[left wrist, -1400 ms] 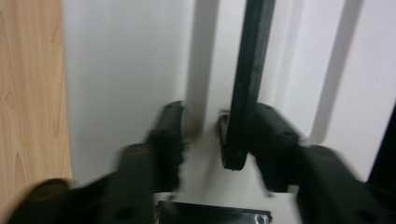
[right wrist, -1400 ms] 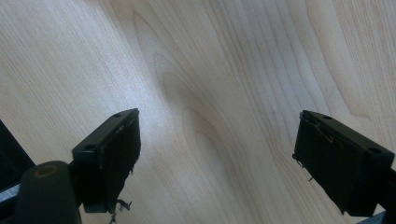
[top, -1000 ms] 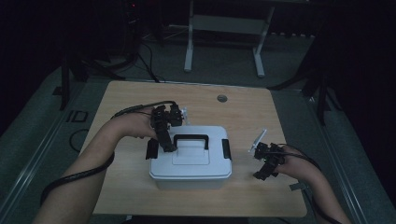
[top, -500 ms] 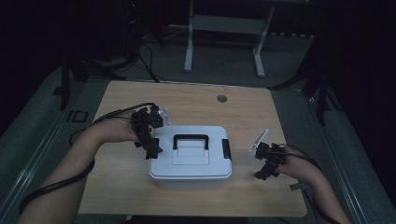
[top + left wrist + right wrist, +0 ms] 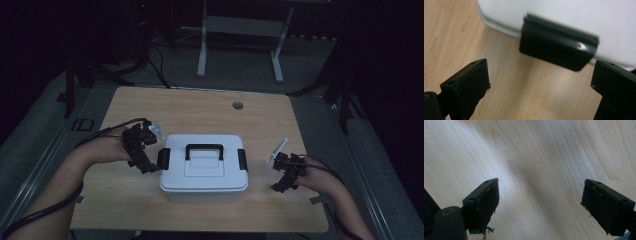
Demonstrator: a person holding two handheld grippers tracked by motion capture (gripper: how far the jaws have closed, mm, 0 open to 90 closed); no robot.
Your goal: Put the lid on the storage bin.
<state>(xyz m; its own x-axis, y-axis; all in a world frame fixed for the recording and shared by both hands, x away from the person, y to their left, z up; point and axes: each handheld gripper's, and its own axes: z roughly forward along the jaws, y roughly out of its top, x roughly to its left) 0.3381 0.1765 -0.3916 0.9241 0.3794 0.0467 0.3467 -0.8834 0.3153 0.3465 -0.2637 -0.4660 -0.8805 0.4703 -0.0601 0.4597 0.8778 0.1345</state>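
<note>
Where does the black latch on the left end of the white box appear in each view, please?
High view: left latch at the white box left end, beside the left gripper.
Left gripper view: upper centre, ahead of the open fingers.
Right gripper view: not in it.
Shared landmark: wooden table.

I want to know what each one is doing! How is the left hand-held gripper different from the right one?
The left hand-held gripper sits close beside the white box, aimed at its black side latch. The right hand-held gripper is apart from the box, over bare table. Both are open, holding nothing.
</note>
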